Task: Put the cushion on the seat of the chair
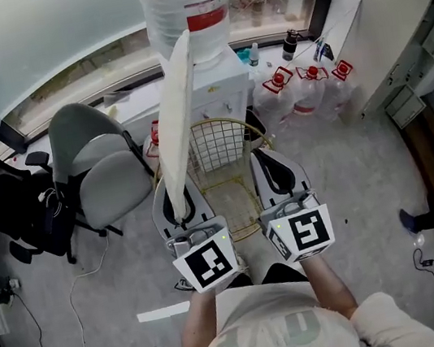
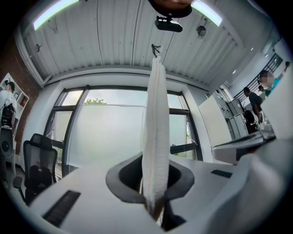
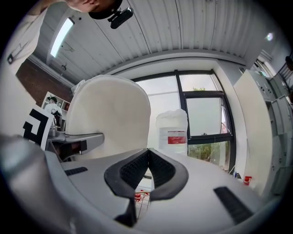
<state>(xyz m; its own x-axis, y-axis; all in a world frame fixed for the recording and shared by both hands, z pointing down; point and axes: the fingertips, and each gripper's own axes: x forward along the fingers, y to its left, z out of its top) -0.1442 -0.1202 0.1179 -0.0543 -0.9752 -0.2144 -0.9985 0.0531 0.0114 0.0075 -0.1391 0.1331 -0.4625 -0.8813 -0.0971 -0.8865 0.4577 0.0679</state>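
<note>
Cushion (image 1: pixel 177 109) upright in level left gripper (image 1: pixel 176 202).

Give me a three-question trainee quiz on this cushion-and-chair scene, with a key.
1. Which gripper holds the cushion?
2. The cushion is held: A flat; B upright on edge; C folded in half.
3. True or false: the seat of the wire chair is bare.
Key: 1 the left gripper, fingers shut on the cushion's lower edge; the right gripper is shut and empty. 2 B. 3 true.
</note>
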